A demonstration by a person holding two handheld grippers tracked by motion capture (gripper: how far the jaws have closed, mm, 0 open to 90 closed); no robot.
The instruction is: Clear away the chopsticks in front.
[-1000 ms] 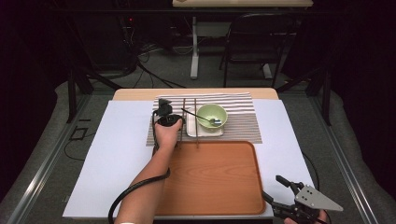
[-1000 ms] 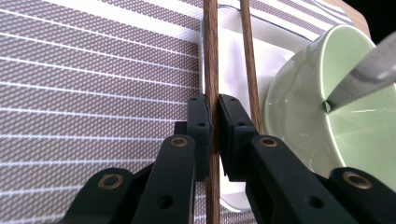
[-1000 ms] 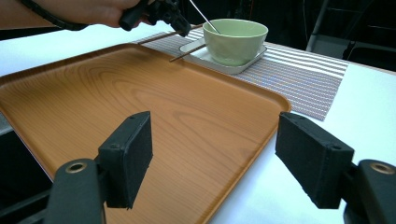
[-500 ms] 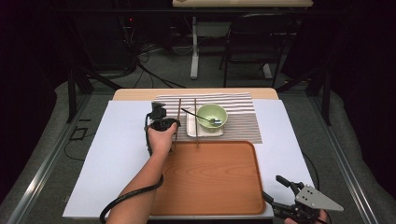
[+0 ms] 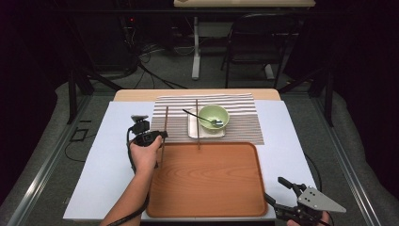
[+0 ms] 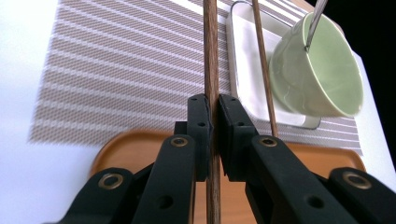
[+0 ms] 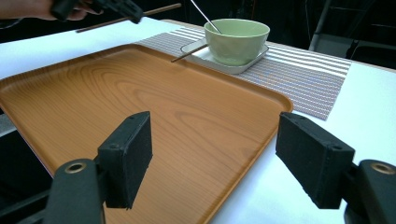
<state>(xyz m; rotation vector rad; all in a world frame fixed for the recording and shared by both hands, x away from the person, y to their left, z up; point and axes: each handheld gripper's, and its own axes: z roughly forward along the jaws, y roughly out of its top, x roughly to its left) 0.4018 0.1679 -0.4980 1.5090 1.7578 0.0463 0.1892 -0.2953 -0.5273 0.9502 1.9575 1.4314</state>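
My left gripper (image 5: 157,136) (image 6: 212,105) is shut on a dark wooden chopstick (image 5: 165,120) (image 6: 211,46), held at the striped placemat's (image 5: 240,122) left edge, near the wooden tray's (image 5: 207,179) far left corner. A second chopstick (image 5: 197,123) (image 6: 261,56) lies across the white plate (image 5: 194,128) (image 6: 243,56) onto the tray. The green bowl (image 5: 213,116) (image 6: 317,70) stands on that plate with a spoon (image 5: 197,116) in it. My right gripper (image 5: 275,189) (image 7: 217,154) is open, with nothing between its jaws, over the tray's near right corner.
A white sheet (image 5: 103,165) covers the table under the placemat and tray. In the right gripper view the tray (image 7: 140,102) spreads ahead, with the bowl (image 7: 238,39) beyond it and the left gripper (image 7: 112,7) at the top left. A chair (image 5: 254,42) stands behind the table.
My left gripper has drawn left and toward me, carrying its chopstick away from the other one by the plate. The right gripper has not moved.
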